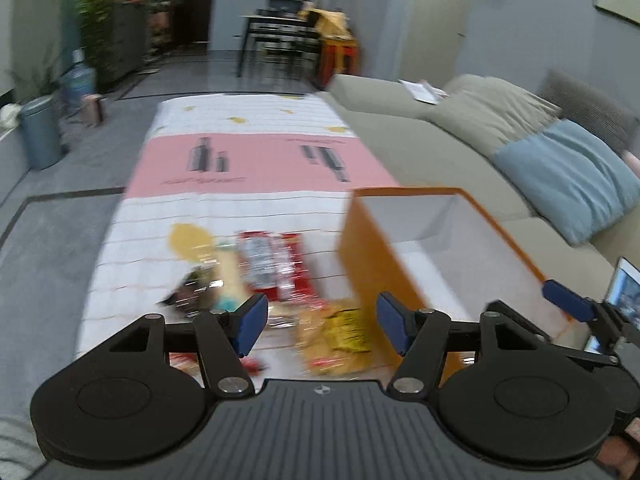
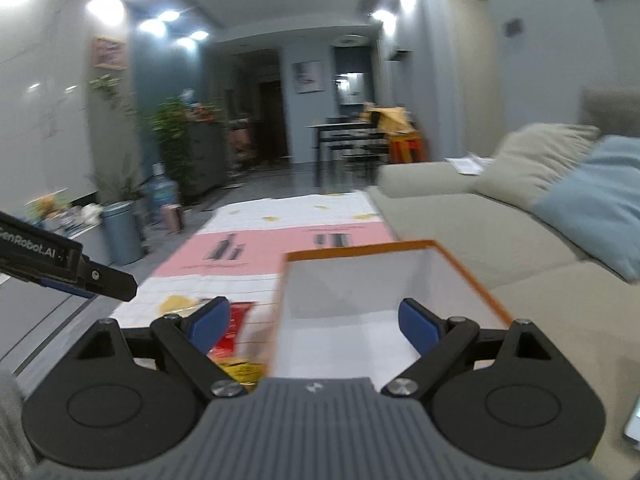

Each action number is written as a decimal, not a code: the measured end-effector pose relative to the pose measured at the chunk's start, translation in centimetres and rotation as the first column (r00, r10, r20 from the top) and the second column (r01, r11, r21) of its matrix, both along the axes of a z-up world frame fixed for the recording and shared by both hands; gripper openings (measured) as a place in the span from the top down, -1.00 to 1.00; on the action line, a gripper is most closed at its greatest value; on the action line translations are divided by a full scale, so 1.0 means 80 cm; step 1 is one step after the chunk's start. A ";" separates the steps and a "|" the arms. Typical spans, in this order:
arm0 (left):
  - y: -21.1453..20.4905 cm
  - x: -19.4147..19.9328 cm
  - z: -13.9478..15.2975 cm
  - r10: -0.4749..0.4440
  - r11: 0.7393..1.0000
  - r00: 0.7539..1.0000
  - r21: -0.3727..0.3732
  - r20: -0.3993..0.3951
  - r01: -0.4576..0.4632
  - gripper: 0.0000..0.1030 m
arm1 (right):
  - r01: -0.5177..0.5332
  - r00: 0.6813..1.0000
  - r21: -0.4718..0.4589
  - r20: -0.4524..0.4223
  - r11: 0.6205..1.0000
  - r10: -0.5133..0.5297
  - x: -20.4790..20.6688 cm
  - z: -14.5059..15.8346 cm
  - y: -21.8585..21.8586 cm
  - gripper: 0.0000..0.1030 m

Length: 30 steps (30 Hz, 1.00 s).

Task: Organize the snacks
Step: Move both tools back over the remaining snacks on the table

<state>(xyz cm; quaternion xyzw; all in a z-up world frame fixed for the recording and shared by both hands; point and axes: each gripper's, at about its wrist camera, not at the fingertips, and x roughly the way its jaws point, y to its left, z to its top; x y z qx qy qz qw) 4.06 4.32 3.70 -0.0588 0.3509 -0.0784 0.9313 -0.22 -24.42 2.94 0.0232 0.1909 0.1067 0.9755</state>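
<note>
Several snack packets lie in a blurred heap on the cloth-covered table (image 1: 256,168): red packets (image 1: 276,264), a yellow bag (image 1: 340,332) and a dark packet (image 1: 192,292). An orange box (image 1: 364,264) with a white inside stands to their right and looks empty. My left gripper (image 1: 322,328) hovers open above the yellow bag, with nothing between its pads. My right gripper (image 2: 314,324) is open and holds nothing. It hangs over the near left corner of the orange box (image 2: 460,268), beside a red packet (image 2: 234,328). One finger of the left gripper (image 2: 108,278) shows at the left.
A beige sofa (image 1: 400,120) with a blue cushion (image 1: 560,176) runs along the table's right side. A phone (image 1: 624,292) lies near the box's right side. A grey bin (image 1: 38,136) and a water bottle stand on the floor at the left. Dining chairs stand far back.
</note>
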 end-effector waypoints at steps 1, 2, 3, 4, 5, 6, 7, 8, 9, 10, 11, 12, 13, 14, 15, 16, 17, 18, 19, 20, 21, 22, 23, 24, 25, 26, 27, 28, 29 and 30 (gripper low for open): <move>0.012 -0.001 -0.004 0.020 1.000 1.000 0.005 -0.004 -0.020 -0.43 | -0.031 1.000 -0.011 -0.001 0.999 0.031 -0.002 0.000 0.011 -0.73; 0.025 -0.001 -0.008 0.042 0.999 0.999 0.009 -0.016 -0.042 -0.43 | -0.069 0.998 -0.022 -0.005 0.997 0.068 -0.003 -0.001 0.022 -0.73; 0.036 0.000 -0.012 0.061 0.998 0.998 0.006 -0.031 -0.061 -0.43 | -0.101 0.995 -0.033 -0.009 0.994 0.101 -0.004 -0.003 0.033 -0.71; 0.046 0.002 -0.017 0.075 0.997 0.996 -0.003 -0.047 -0.075 -0.43 | -0.134 0.991 -0.044 -0.013 0.990 0.134 -0.006 -0.004 0.046 -0.65; 0.056 0.003 -0.023 0.083 0.996 0.995 -0.010 -0.059 -0.083 -0.43 | -0.166 0.986 -0.052 -0.021 0.985 0.165 -0.007 -0.006 0.060 -0.62; 0.061 0.003 -0.028 0.089 0.996 0.994 -0.003 -0.056 -0.089 -0.43 | -0.195 0.981 -0.053 -0.034 0.979 0.193 -0.008 -0.008 0.073 -0.58; 0.065 0.003 -0.034 0.098 0.995 0.994 0.023 -0.039 -0.098 -0.43 | -0.219 0.975 -0.047 -0.048 0.975 0.216 -0.007 -0.010 0.083 -0.58; 0.067 0.002 -0.038 0.107 0.993 0.994 0.056 -0.028 -0.105 -0.43 | -0.245 0.968 -0.034 -0.067 0.969 0.242 -0.009 -0.014 0.095 -0.58; 0.068 0.003 -0.044 0.114 0.989 0.993 0.101 -0.029 -0.111 -0.43 | -0.265 0.961 -0.023 -0.086 0.964 0.262 -0.007 -0.018 0.107 -0.58; 0.069 0.003 -0.048 0.118 0.984 0.992 0.142 -0.034 -0.112 -0.43 | -0.284 0.954 -0.017 -0.106 0.959 0.280 -0.008 -0.022 0.118 -0.58; 0.070 0.004 -0.053 0.121 0.978 0.992 0.176 -0.037 -0.112 -0.43 | -0.302 0.946 -0.015 -0.125 0.953 0.298 -0.007 -0.026 0.129 -0.58; 0.072 0.004 -0.057 0.123 0.974 0.992 0.198 -0.039 -0.113 -0.43 | -0.317 0.940 -0.018 -0.143 0.948 0.311 -0.008 -0.031 0.142 -0.58; 0.074 0.006 -0.061 0.126 0.970 0.991 0.215 -0.044 -0.114 -0.43 | -0.327 0.934 -0.025 -0.162 0.945 0.319 -0.007 -0.037 0.154 -0.58; 0.076 0.007 -0.064 0.130 0.967 0.990 0.229 -0.051 -0.115 -0.43 | -0.338 0.927 -0.035 -0.185 0.940 0.326 -0.004 -0.043 0.166 -0.57; 0.080 0.008 -0.067 0.133 0.964 0.989 0.239 -0.059 -0.115 -0.43 | -0.348 0.920 -0.042 -0.206 0.937 0.332 -0.001 -0.049 0.174 -0.51; 0.084 0.009 -0.070 0.138 0.962 0.988 0.246 -0.068 -0.118 -0.43 | -0.353 0.915 -0.047 -0.227 0.935 0.334 0.001 -0.055 0.180 -0.46; 0.088 0.012 -0.073 0.145 0.961 0.986 0.247 -0.080 -0.121 -0.43 | -0.354 0.908 -0.052 -0.257 0.934 0.331 0.005 -0.062 0.188 -0.46; 0.092 0.015 -0.075 0.154 0.963 0.983 0.238 -0.099 -0.127 -0.43 | -0.353 0.903 -0.055 -0.282 0.934 0.324 0.010 -0.068 0.195 -0.46; 0.099 0.019 -0.079 0.162 0.966 0.979 0.222 -0.127 -0.131 -0.43 | -0.350 0.897 -0.055 -0.306 0.935 0.318 0.014 -0.076 0.199 -0.46; 0.104 0.021 -0.084 0.167 0.969 0.974 0.206 -0.153 -0.134 -0.43 | -0.349 0.894 -0.054 -0.319 0.936 0.315 0.018 -0.081 0.202 -0.46; 0.110 0.025 -0.089 0.171 0.972 0.968 0.190 -0.185 -0.135 -0.43 | -0.347 0.891 -0.059 -0.331 0.936 0.310 0.023 -0.088 0.207 -0.46; 0.116 0.026 -0.095 0.171 0.975 0.962 0.178 -0.211 -0.134 -0.43 | -0.348 0.890 -0.068 -0.336 0.935 0.307 0.027 -0.091 0.211 -0.46; 0.119 0.029 -0.100 0.166 0.977 0.957 0.173 -0.239 -0.126 -0.43 | -0.353 0.890 -0.082 -0.336 0.932 0.308 0.031 -0.095 0.218 -0.46; 0.119 0.031 -0.105 0.150 0.978 0.954 0.179 -0.261 -0.105 -0.43 | -0.365 0.891 -0.105 -0.328 0.925 0.314 0.035 -0.100 0.225 -0.46; 0.118 0.032 -0.109 0.138 0.978 0.952 0.191 -0.274 -0.087 -0.43 | -0.381 0.890 -0.128 -0.321 0.916 0.325 0.037 -0.104 0.229 -0.44; 0.117 0.030 -0.110 0.135 0.977 0.951 0.196 -0.279 -0.081 -0.43 | -0.407 0.884 -0.160 -0.315 0.899 0.344 0.042 -0.108 0.236 -0.41; 0.117 0.029 -0.111 0.129 0.978 0.951 0.192 -0.281 -0.076 -0.43 | -0.435 0.875 -0.188 -0.319 0.881 0.364 0.046 -0.111 0.242 -0.32; 0.118 0.027 -0.111 0.123 0.980 0.952 0.182 -0.281 -0.073 -0.43 | -0.468 0.861 -0.217 -0.331 0.857 0.386 0.052 -0.116 0.248 -0.30; 0.120 0.027 -0.110 0.119 0.983 0.952 0.169 -0.281 -0.073 -0.44 | -0.487 0.853 -0.249 -0.343 0.837 0.394 0.058 -0.119 0.252 -0.28; 0.123 0.028 -0.111 0.118 0.985 0.952 0.158 -0.283 -0.075 -0.46 | -0.492 0.853 -0.286 -0.346 0.822 0.391 0.062 -0.124 0.257 -0.25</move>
